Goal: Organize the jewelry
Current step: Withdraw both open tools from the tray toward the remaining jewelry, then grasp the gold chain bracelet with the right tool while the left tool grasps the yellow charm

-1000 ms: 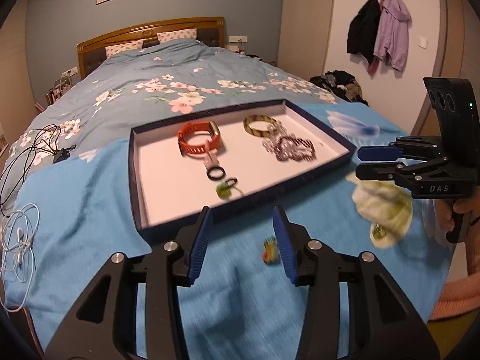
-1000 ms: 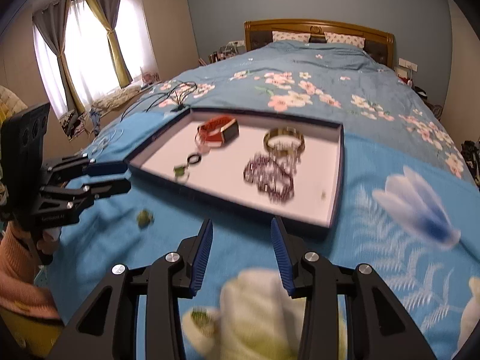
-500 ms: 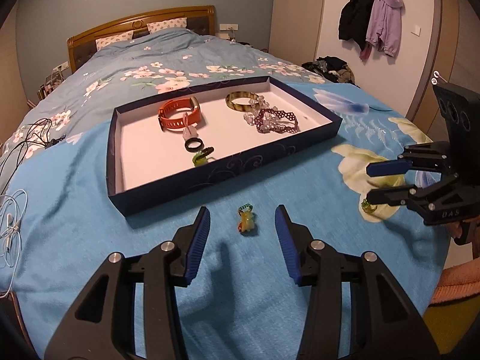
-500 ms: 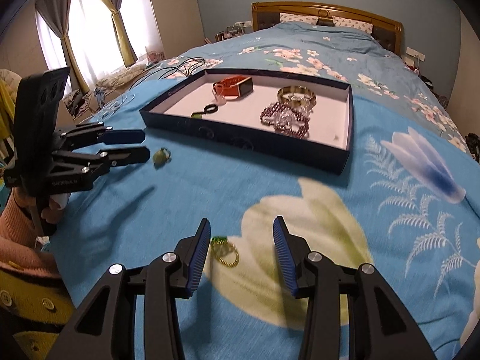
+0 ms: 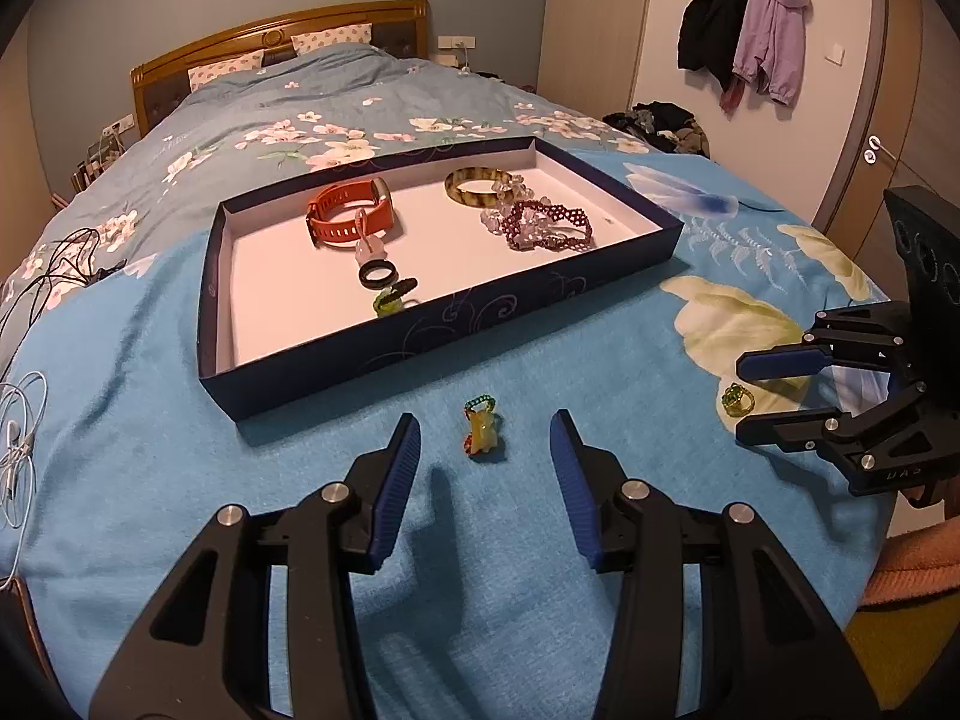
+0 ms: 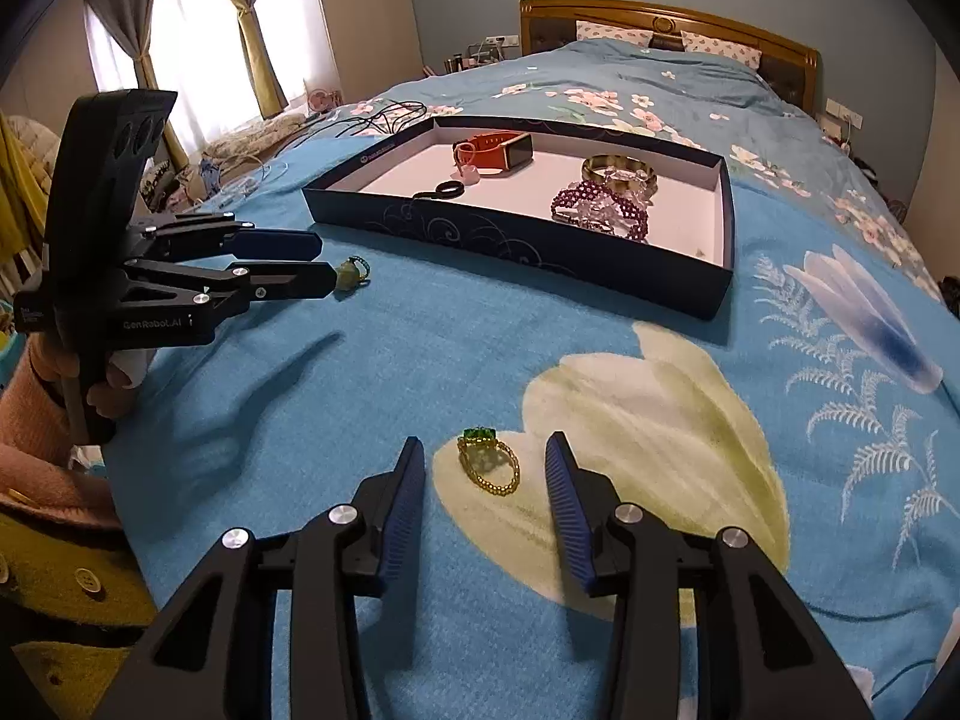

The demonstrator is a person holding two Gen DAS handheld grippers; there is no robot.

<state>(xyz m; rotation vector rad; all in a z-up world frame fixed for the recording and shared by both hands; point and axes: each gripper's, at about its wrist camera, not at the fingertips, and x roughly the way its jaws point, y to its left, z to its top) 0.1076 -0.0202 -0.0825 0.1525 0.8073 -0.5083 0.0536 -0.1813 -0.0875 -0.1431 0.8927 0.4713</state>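
A dark blue tray point(image 5: 420, 330) on the blue bedspread holds an orange watch point(image 5: 348, 219), a brown bangle point(image 5: 474, 186), a purple bead bracelet point(image 5: 549, 231) and black rings point(image 5: 378, 273). My left gripper point(image 5: 483, 450) is open, just above the bedspread, with a yellow-green ring point(image 5: 480, 432) lying between its fingertips. My right gripper point(image 6: 483, 468) is open low over a gold ring with green stones point(image 6: 487, 461), which lies between its fingers. The right gripper also shows in the left wrist view point(image 5: 774, 393), and the left gripper shows in the right wrist view point(image 6: 300, 264).
White earphone cables point(image 5: 18, 420) and black cables point(image 5: 54, 264) lie at the bed's left side. The tray also shows in the right wrist view point(image 6: 528, 252). A wooden headboard point(image 5: 276, 42) stands at the far end. Coats point(image 5: 744, 30) hang on the right wall.
Both grippers have dropped lower and closer to the bedspread. Each loose ring now lies between its gripper's open fingers. The tray looks farther away.
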